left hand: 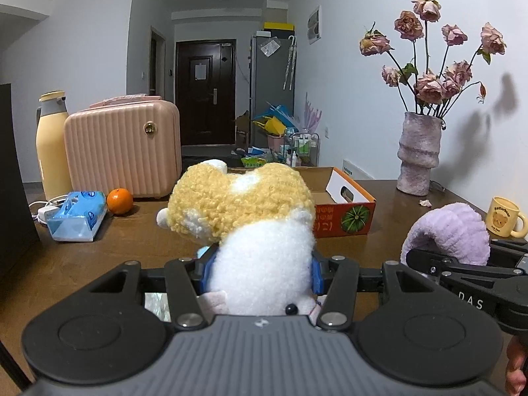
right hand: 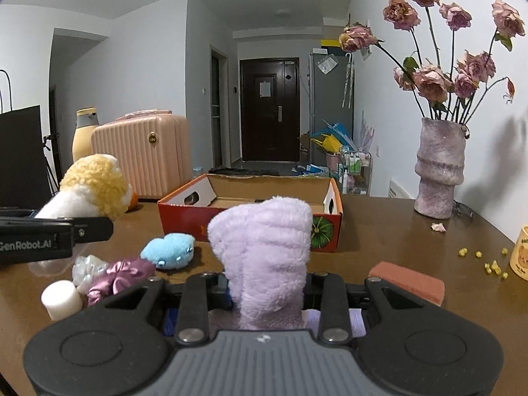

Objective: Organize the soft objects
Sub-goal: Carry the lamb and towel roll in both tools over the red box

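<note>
Lilac fleece fills the right gripper: its jaws are pinched tight on a folded purple cloth that stands upright out of them. The left gripper is clamped part-way round a yellow-and-white plush toy, gripping its white body, with the curly yellow part leaning far and left.

Both loads hang above the brown table, and the open cardboard box with the pumpkin print lies straight ahead on the far side. In the right wrist view the box sits squarely beyond the cloth, its long side running left to right; in the left wrist view it shows past the plush and off to the right. So the right hand looks better lined up, and the left would need to swing rightwards.

Nearer, left of the cloth, a small blue plush and a shiny purple scrunchie lie on the table, not yet gathered.
</note>
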Available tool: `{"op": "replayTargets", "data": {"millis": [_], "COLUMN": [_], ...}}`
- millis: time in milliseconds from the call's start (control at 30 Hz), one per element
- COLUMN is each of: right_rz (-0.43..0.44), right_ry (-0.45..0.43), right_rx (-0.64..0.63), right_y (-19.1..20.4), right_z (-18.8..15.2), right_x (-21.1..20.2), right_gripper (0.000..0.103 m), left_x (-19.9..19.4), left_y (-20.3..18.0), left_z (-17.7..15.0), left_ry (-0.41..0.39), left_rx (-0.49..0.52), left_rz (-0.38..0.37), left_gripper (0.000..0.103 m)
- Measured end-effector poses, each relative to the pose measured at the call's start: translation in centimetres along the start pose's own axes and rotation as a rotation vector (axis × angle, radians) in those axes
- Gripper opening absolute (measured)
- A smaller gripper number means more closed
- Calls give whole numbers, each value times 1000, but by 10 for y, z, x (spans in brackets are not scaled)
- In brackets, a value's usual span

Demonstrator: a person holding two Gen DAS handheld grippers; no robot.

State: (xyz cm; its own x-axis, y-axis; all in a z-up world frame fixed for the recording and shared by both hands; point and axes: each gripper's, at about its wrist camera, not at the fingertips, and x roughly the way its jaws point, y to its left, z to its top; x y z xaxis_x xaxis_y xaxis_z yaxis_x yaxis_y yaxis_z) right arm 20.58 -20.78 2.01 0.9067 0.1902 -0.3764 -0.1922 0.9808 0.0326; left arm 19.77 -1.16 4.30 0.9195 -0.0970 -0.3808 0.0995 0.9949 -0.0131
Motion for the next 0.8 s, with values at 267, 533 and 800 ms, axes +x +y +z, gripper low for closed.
{"op": "replayTargets", "data": {"millis": [267,533,800], "right_rz": [10,9,0], "right_ry": [-6,-15,-26], "right_rx": [-10,-5,-6], "right_y": [-1,-8,-15], "right_z": [12,27,47], "right_x": [22,47,70], "right_gripper": [31,31,31], "left_x": [22,47,71], "left_y": [-2,-5,-6], "left_z": [14,31,48], "left_ry": [3,-2,1], "left_rx": [-13,-29,-29], "left_rz": [4,4,8], "left_gripper": [53,53,53]}}
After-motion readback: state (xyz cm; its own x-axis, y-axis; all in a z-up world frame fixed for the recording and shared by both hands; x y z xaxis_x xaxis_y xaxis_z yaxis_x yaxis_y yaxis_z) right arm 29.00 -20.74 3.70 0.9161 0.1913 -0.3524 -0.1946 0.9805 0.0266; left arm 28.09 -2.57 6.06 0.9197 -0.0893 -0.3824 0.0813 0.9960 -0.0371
